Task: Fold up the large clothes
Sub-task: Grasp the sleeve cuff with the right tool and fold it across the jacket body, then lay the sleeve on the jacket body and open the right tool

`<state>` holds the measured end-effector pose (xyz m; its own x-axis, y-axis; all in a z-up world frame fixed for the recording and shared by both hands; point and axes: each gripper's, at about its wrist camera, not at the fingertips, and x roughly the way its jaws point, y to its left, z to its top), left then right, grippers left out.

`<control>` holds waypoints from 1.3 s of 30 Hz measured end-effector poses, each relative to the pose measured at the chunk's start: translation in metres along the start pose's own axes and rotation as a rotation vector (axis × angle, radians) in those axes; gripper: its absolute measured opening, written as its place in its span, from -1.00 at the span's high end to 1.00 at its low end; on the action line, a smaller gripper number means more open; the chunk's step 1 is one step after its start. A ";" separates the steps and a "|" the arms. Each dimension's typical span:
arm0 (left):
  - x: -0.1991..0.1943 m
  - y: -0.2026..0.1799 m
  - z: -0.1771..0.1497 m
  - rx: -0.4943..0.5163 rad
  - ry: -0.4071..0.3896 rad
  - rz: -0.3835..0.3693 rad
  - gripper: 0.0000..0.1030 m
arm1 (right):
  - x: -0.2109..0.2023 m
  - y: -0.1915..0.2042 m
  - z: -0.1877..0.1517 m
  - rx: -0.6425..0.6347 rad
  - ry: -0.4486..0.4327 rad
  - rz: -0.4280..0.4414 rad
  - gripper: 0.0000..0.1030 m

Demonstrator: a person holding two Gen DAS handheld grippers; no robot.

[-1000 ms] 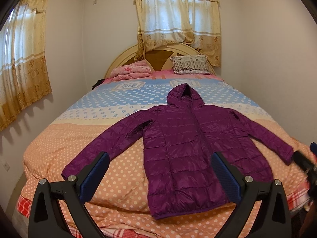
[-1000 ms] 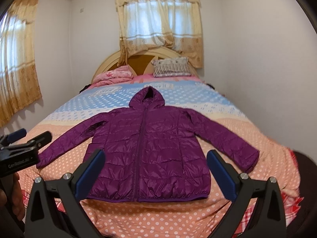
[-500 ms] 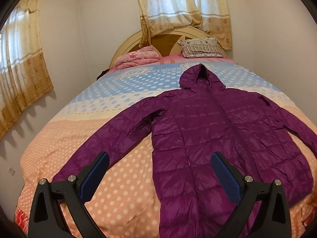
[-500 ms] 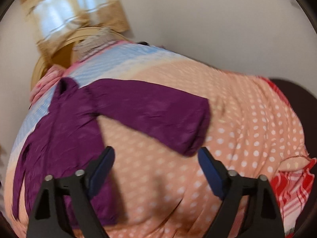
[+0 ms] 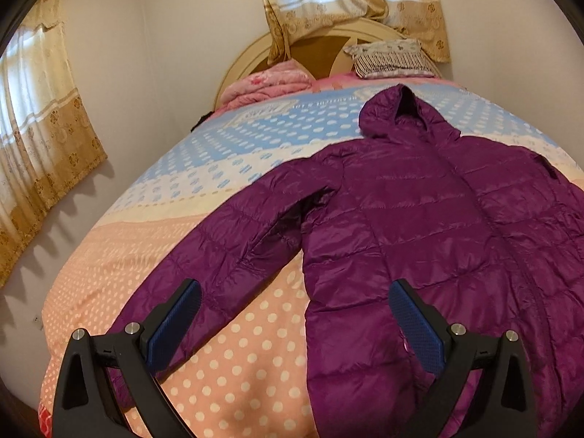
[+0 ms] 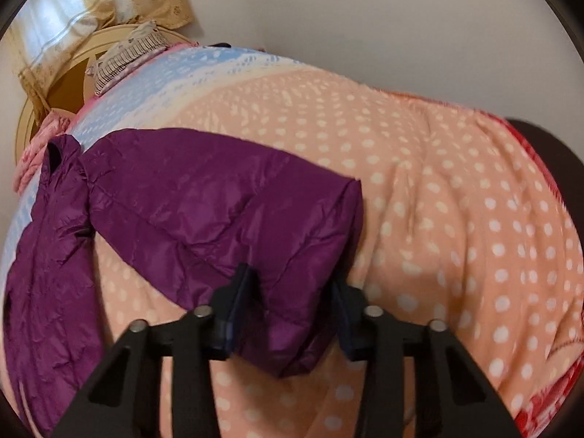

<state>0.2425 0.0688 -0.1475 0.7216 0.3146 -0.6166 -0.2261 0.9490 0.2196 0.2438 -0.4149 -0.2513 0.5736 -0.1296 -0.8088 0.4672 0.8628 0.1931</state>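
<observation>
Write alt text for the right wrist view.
The right gripper straddles the cuff end of a purple puffer jacket sleeve, its fingers on either side of the fabric. The jacket lies on a bed covered in a peach polka-dot blanket.

Glossy quilted purple jacket (image 5: 419,226) on matt dotted cloth bedspread (image 5: 237,361); textured blue pads (image 5: 416,325).

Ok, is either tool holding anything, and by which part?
Right tool pinches the jacket near its sleeve cuff. Left tool is open, holding nothing.
</observation>
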 end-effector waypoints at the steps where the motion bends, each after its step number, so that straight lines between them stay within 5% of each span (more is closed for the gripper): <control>1: 0.004 0.000 0.001 0.000 0.007 -0.002 -0.98 | -0.003 0.001 0.001 -0.011 -0.001 0.007 0.62; 10: 0.018 0.003 0.012 0.010 0.012 -0.001 -0.98 | -0.047 0.047 0.039 -0.120 -0.171 0.049 0.78; 19: 0.029 0.008 0.031 -0.003 0.001 0.005 -0.98 | -0.085 0.180 0.044 -0.362 -0.309 0.174 0.79; 27: 0.046 0.023 0.029 -0.008 0.020 0.031 -0.98 | -0.067 0.293 -0.004 -0.565 -0.291 0.313 0.79; 36: 0.047 0.030 0.024 0.012 0.006 0.032 -0.98 | -0.030 0.350 -0.056 -0.697 -0.189 0.366 0.81; 38: 0.049 0.029 0.027 0.006 0.013 0.039 -0.98 | -0.022 0.350 -0.058 -0.700 -0.169 0.365 0.55; 39: 0.049 0.028 0.028 0.003 0.014 0.038 -0.98 | -0.023 0.345 -0.058 -0.697 -0.166 0.372 0.08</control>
<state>0.2895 0.1102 -0.1503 0.7033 0.3510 -0.6181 -0.2511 0.9362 0.2459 0.3528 -0.0853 -0.1985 0.7271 0.2020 -0.6561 -0.2693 0.9631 -0.0019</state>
